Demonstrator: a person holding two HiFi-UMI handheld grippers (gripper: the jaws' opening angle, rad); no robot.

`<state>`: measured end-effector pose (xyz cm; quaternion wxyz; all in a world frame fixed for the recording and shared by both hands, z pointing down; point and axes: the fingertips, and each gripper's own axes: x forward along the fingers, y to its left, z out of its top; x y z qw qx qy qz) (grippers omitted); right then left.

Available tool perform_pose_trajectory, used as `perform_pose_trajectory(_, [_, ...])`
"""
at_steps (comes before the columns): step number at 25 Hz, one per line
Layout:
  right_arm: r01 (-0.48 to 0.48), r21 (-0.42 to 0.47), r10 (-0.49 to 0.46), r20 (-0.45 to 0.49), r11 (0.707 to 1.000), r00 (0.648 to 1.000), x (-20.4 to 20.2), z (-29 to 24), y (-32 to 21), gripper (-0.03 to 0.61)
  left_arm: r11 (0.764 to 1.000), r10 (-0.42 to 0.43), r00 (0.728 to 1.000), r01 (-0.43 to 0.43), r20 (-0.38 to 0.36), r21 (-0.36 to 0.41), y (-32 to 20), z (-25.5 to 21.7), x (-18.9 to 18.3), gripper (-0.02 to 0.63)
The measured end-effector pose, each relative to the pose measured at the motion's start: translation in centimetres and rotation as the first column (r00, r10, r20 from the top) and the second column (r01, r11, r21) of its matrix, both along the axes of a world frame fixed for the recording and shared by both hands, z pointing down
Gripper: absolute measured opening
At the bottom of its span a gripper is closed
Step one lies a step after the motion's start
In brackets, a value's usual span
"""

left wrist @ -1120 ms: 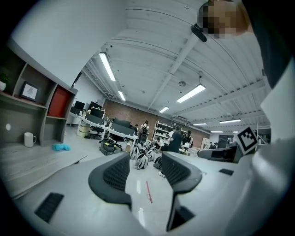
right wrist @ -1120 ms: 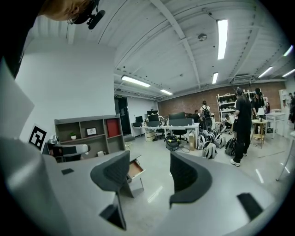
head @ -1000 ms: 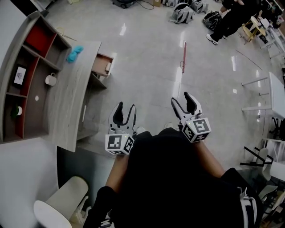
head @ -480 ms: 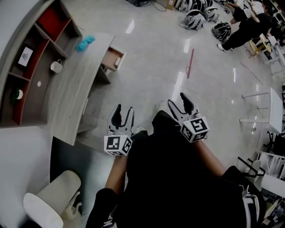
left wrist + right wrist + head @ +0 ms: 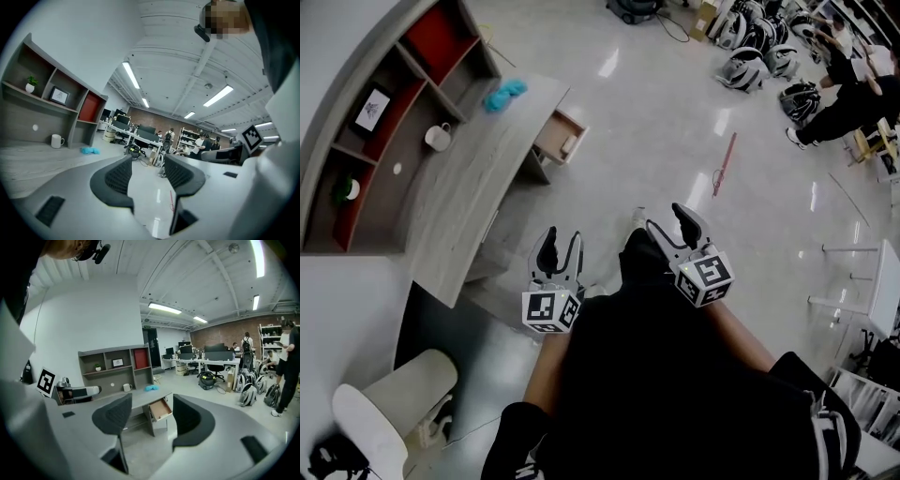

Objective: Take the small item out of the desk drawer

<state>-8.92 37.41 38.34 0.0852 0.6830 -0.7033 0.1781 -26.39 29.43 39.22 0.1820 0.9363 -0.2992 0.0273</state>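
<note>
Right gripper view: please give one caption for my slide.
Open, empty right gripper faces the desk with its drawer pulled out.

Open-plan office, desk rows, monitors, chairs

Bright, even light is coming from the ceiling strips, and the glossy floor right of the surface is throwing it back as white streaks of glare. Shadows are falling soft, the darkest lying under the surface's near end. Wide-angle distortion is bending the surface and the shelving behind it. Both gripper views are going black at the corners, and the left tongs, close to the lens, are looking slightly soft.
</note>
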Motion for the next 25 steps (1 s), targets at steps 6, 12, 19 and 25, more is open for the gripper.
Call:
perform_pose_trajectory(6, [0.04, 0.022, -0.041, 0.047, 0.999, 0.998, 8.2, 1.4, -7.6, 0.256, 0.999, -0.015, 0.999, 0.016, 0.031, -0.038, -5.4, 0.6, 7.9, 0.196])
perform_pose_trajectory(12, [0.002, -0.008, -0.001, 0.114, 1.0, 0.993, 17.8, 3.7, -13.2, 0.229, 0.996, -0.006, 0.991, 0.017, 0.133, -0.087, -11.6, 2.0, 16.1, 0.196])
perform_pose_trajectory(19, [0.015, -0.002, -0.015, 0.133, 1.0, 0.991, 26.9, 3.7, -18.3, 0.236, 0.994, -0.028, 0.986, 0.044, 0.162, -0.097, -16.4, 1.3, 23.5, 0.196])
perform_pose_trajectory(25, [0.042, 0.004, -0.042, 0.136, 0.999, 0.99, 30.8, 3.4, -21.3, 0.236, 0.993, -0.057, 0.982, 0.075, 0.18, -0.096, -19.2, 1.7, 27.2, 0.196])
